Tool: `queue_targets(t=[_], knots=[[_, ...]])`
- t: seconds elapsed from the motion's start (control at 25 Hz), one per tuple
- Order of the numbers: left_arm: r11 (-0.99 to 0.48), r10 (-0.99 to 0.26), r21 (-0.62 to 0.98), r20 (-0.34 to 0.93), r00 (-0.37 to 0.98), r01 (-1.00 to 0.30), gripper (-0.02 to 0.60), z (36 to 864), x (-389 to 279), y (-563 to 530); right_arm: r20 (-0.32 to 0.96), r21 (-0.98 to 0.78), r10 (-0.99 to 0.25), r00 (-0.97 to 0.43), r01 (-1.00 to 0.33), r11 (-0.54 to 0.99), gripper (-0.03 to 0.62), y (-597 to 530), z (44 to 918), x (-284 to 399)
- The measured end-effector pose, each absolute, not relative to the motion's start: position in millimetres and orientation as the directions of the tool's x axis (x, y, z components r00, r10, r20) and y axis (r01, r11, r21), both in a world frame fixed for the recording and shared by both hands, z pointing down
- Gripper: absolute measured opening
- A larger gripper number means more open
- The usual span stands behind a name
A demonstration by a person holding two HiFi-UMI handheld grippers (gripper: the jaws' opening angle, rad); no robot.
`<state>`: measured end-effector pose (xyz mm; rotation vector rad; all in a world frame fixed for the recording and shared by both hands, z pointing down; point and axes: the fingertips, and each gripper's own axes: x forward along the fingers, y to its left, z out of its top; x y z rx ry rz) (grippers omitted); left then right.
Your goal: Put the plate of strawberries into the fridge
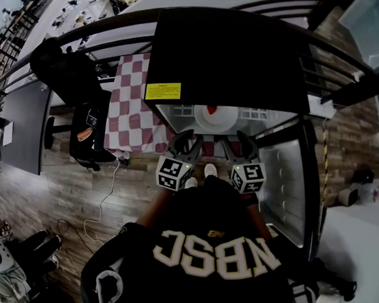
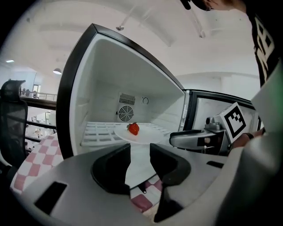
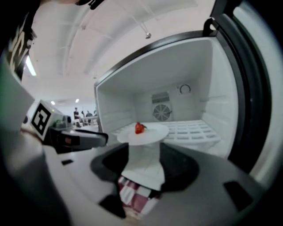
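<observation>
A white plate [image 1: 222, 120] with one red strawberry [image 1: 211, 109] rests on the wire shelf inside the open fridge [image 1: 229, 53]. In the left gripper view the plate [image 2: 143, 136] and strawberry [image 2: 133, 128] lie beyond my jaws, on the shelf's front part. My left gripper [image 1: 186, 140] [image 2: 140, 152] hovers just outside the fridge opening, open, nothing between its fingers. To its right, my right gripper [image 1: 239, 141] [image 3: 143, 152] is also open and empty, short of the plate [image 3: 146, 132] and strawberry [image 3: 139, 128]. Each gripper shows in the other's view: right gripper [image 2: 194, 139], left gripper [image 3: 75, 137].
The fridge door [image 1: 284, 188] hangs open at the right. A table with a red-and-white checked cloth [image 1: 129, 106] stands left of the fridge, with a black chair [image 1: 69, 77] beside it. A yellow label [image 1: 162, 91] sits on the fridge top. A cable [image 1: 107, 194] trails across the wooden floor.
</observation>
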<state>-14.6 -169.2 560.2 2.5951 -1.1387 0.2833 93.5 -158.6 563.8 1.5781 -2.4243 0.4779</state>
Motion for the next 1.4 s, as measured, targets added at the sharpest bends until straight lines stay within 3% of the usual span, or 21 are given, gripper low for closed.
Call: queue_targets(t=[0.24, 0.32, 0.4, 0.6, 1.4], knots=[[-0.638, -0.705, 0.156, 0.276, 0.654, -0.754, 0.113, 559, -10, -175, 0.348, -0.149, -0.844, -0.408, -0.913, 0.380, 0.220, -161, 563, 89], [-0.634, -0.707, 0.154, 0.282, 0.648, -0.758, 0.052, 559, -10, -177, 0.342, -0.158, -0.848, -0.404, -0.915, 0.372, 0.159, -161, 563, 89], [-0.633, -0.706, 0.155, 0.286, 0.648, -0.758, 0.030, 560, -9, -179, 0.331, -0.161, -0.856, -0.397, -0.917, 0.364, 0.079, -163, 562, 91], [-0.647, -0.685, 0.166, 0.301, 0.663, -0.744, 0.015, 562, -3, -181, 0.310, -0.149, -0.860, -0.405, -0.914, 0.377, 0.021, -167, 558, 91], [-0.637, -0.687, 0.181, 0.308, 0.659, -0.749, 0.015, 567, 2, -201, 0.346, -0.135, -0.844, -0.410, -0.912, 0.388, 0.020, -186, 565, 87]])
